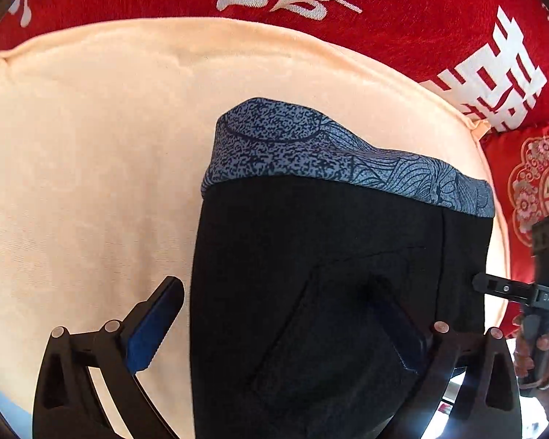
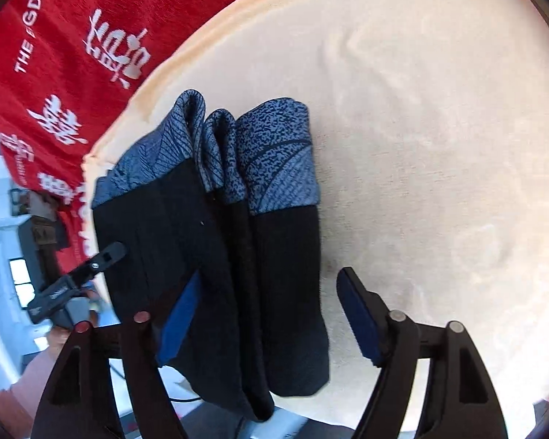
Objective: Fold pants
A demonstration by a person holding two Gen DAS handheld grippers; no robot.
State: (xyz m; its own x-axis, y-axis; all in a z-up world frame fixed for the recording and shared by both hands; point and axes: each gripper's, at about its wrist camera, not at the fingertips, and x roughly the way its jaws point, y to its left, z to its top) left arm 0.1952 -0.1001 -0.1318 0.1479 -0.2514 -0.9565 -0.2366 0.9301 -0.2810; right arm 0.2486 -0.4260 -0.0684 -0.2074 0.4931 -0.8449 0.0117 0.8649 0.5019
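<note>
Nearest the lens, the left gripper has its jaws spread wide, one blue pad out over bare cushion, the other lying dark against the black cloth — nothing pinched, the pants simply sit between the fingers. The right gripper is the same story, jaws apart and gripping nothing, one pad low against the near end of the bundle, the other clear over the cushion. The pants are folded into a long narrow stack on the peach cushion, running from its near edge up toward the far right corner, and here is the worry — the near end appears to hang off the cushion's near edge in the right wrist view, so with both grips off, that overhang could drag the stack down and undo the fold. Further up, the layers look loose: the patterned blue-grey band stands in three puffy humps rather than lying flat, so a careless brush from a pad as it lifts away could splay them apart. The bundle also lies close to the cushion's side edge near the far corner, little margin there for a nudge. Beyond it all, the red blanket with white lettering lies behind the cushion, out of harm's way.
</note>
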